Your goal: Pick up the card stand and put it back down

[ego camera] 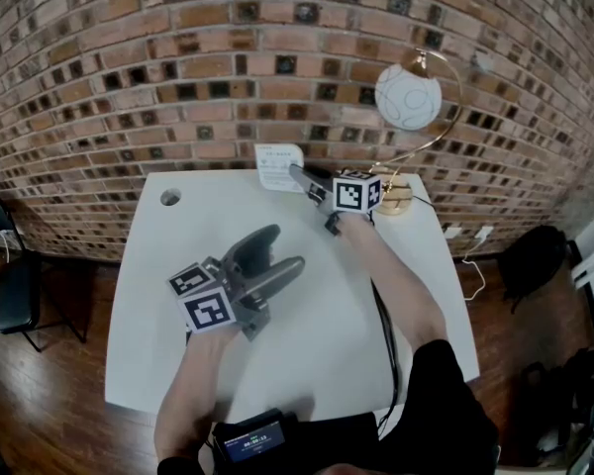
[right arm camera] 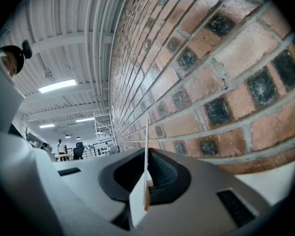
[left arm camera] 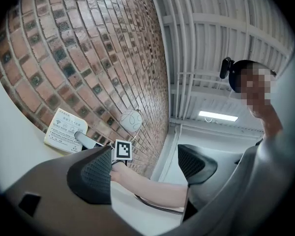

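Observation:
The card stand [ego camera: 277, 164], a white printed card, is at the back of the white table [ego camera: 158, 295] by the brick wall. My right gripper [ego camera: 301, 178] reaches it from the right and is shut on its right edge. In the right gripper view the card [right arm camera: 146, 176] shows edge-on as a thin white sheet pinched between the dark pads. Whether its foot touches the table I cannot tell. My left gripper [ego camera: 279, 250] hovers over the table's middle, open and holding nothing. In the left gripper view the card stand [left arm camera: 65, 130] appears far left, beyond the open left gripper [left arm camera: 147, 167].
A lamp with a white globe [ego camera: 408, 97] and a wooden base [ego camera: 394, 199] stands right behind the right gripper. A black cable [ego camera: 382, 325] runs down the table's right side. A round hole [ego camera: 170, 197] sits back left. A dark device [ego camera: 253, 438] lies at the front edge.

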A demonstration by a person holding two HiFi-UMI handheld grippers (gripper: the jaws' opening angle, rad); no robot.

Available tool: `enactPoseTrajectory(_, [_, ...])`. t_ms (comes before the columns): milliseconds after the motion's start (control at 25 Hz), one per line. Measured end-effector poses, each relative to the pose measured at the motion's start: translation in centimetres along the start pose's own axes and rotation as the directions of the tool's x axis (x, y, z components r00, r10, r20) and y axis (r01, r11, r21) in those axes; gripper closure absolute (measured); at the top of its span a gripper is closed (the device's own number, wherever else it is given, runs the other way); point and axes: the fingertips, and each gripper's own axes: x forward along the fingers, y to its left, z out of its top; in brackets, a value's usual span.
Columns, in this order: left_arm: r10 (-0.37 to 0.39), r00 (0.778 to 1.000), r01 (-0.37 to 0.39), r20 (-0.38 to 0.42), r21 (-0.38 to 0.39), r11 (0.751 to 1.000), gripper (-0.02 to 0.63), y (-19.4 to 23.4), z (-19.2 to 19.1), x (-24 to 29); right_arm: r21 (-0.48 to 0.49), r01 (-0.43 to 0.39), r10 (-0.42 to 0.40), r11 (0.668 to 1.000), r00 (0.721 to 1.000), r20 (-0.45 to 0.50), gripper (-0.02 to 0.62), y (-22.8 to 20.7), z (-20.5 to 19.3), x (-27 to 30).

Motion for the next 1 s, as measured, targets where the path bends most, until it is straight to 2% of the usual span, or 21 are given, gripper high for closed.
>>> enactPoseTrajectory(520, [0.003,1.0,-0.003,-0.005,0.007,1.0,0.192,0.1,-0.1,0.0,-0.015,0.039,-0.039,0.999,0.998,-0.052,0.56,-1.3,-0.7,-0.2])
enactPoseTrajectory(720, [0.005,1.0,-0.005,-0.009,0.01,1.0,0.192,0.1,-0.1,0.0,-0.061,0.093,-0.099,0.994,0.99,-0.102,0.541,-2.0,-1.3,-0.7])
enactPoseTrajectory(1000, [0.01,1.0,-0.01,-0.012,0.013,1.0,0.192,0.2,-0.2,0.0,-0.121,0.189,-0.208,0.974,0.963,-0.171,0.497,-3.3,-2.3,-1.7])
